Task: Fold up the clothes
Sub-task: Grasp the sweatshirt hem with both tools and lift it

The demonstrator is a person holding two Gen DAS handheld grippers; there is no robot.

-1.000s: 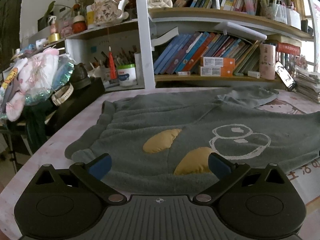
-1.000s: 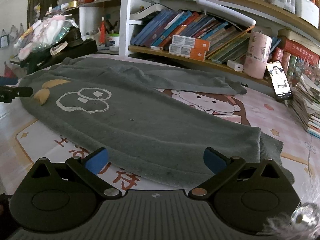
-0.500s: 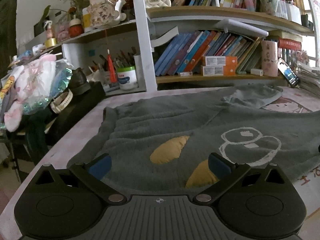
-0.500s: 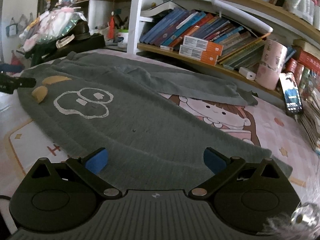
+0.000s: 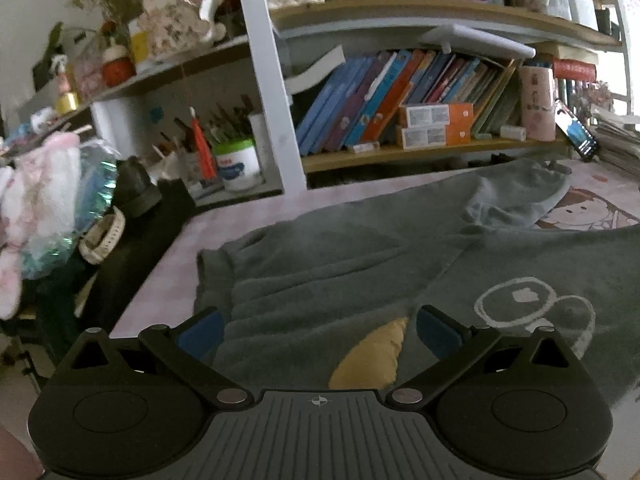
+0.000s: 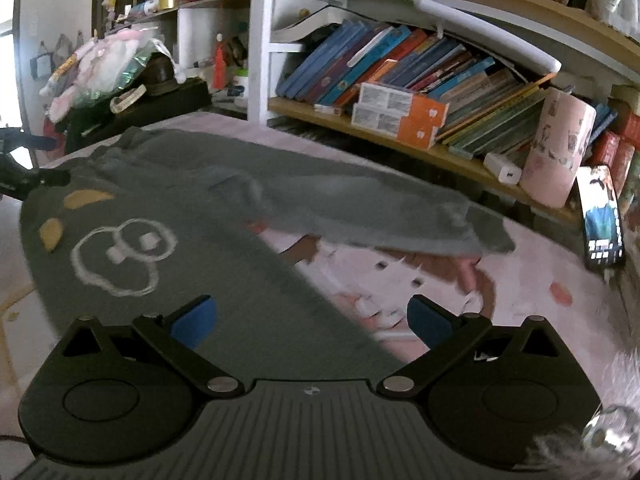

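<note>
Grey fleece garment [image 5: 360,264] lies spread flat on my table [image 5: 168,264], which carries a pink cartoon-print cover. Its white outline print [image 6: 124,256] and yellow patches [image 5: 372,356] face up. One long part [image 6: 360,208] extends toward the bookshelf [image 6: 420,80] side, ending just short of the phone [image 6: 602,220] propped at the table edge.

My left tool [image 5: 318,330] hangs low over the garment's near edge, jaws wide apart and holding nothing; one yellow patch sits between its blue pads [image 5: 434,334]. Contact with the cloth cannot be determined.

My right tool [image 6: 308,320] is also wide open and empty, positioned above the garment's diagonal edge where grey cloth meets the pink cover.

Books fill the shelf behind the table. A pink cylinder [image 6: 556,148] stands near the phone. Soft toys [image 5: 36,200] sit beyond the left edge.
</note>
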